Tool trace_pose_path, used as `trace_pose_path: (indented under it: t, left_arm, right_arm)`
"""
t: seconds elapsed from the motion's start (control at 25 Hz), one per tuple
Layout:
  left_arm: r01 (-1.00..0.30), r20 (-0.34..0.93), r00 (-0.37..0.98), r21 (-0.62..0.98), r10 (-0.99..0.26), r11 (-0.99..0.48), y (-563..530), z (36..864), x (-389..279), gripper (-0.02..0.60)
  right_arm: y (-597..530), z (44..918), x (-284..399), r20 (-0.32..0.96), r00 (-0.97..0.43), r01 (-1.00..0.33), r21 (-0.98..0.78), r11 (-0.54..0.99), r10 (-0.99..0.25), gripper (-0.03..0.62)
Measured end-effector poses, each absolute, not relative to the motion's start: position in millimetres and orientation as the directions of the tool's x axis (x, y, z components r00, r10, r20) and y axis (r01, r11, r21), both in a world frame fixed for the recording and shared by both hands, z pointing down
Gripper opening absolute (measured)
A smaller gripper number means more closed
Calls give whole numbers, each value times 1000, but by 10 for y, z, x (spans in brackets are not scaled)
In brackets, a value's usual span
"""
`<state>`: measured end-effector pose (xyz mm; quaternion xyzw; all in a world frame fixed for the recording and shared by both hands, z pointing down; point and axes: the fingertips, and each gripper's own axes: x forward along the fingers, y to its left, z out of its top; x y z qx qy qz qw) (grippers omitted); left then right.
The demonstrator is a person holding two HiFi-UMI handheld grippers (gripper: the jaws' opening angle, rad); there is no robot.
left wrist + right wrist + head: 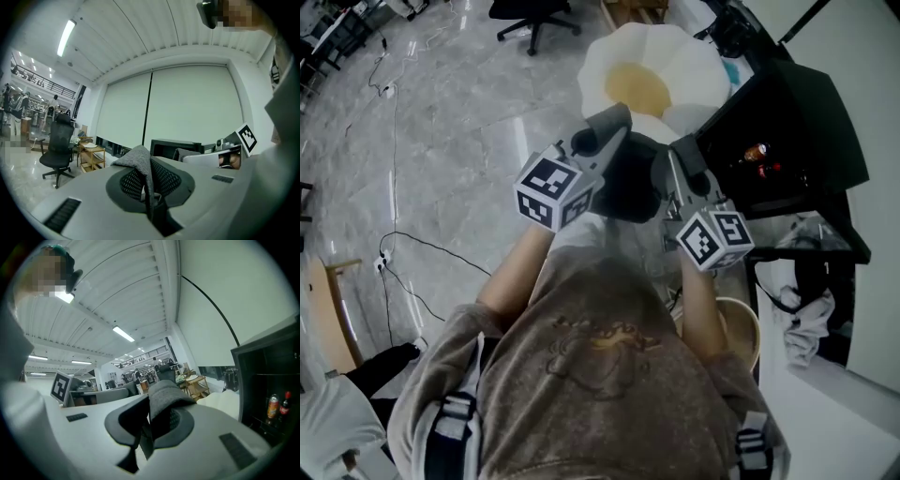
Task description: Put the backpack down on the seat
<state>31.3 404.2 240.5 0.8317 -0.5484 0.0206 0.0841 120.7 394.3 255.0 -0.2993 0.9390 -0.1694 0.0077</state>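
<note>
Head view: my left gripper (605,141) and right gripper (682,164) are raised side by side in front of my chest, with the dark black backpack (628,183) bunched between them. Just beyond it lies the white flower-shaped cushion seat with a yellow centre (694,66), and the backpack is not resting on it. A black open-fronted cabinet (797,131) stands to the right.

Left gripper view: my left gripper's (149,187) jaws are pinched together on a grey woven fabric strap (138,157), which stands up in a fold between them. A black office chair (58,145) stands far off on the left.

Right gripper view: my right gripper's (149,427) jaws are clamped on the other grey woven strap (164,397), folded over above them. Two bottles (276,406) sit in the cabinet at right.
</note>
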Motion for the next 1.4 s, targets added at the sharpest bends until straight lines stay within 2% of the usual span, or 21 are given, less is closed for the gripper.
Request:
trace_pose_path:
  t: [0.92,1.4]
  left_arm:
    - [-846,229,532,198,-816,-496,2178,2833,108,26]
    - [-784,214,621,183,-754,-593,964,2702,-111,26]
  right_arm:
    - [2218,2946,940,149,-780,-603,-440,665,-608,29]
    - [1036,2852,777,131,-703,-676,-430,599,-699,29]
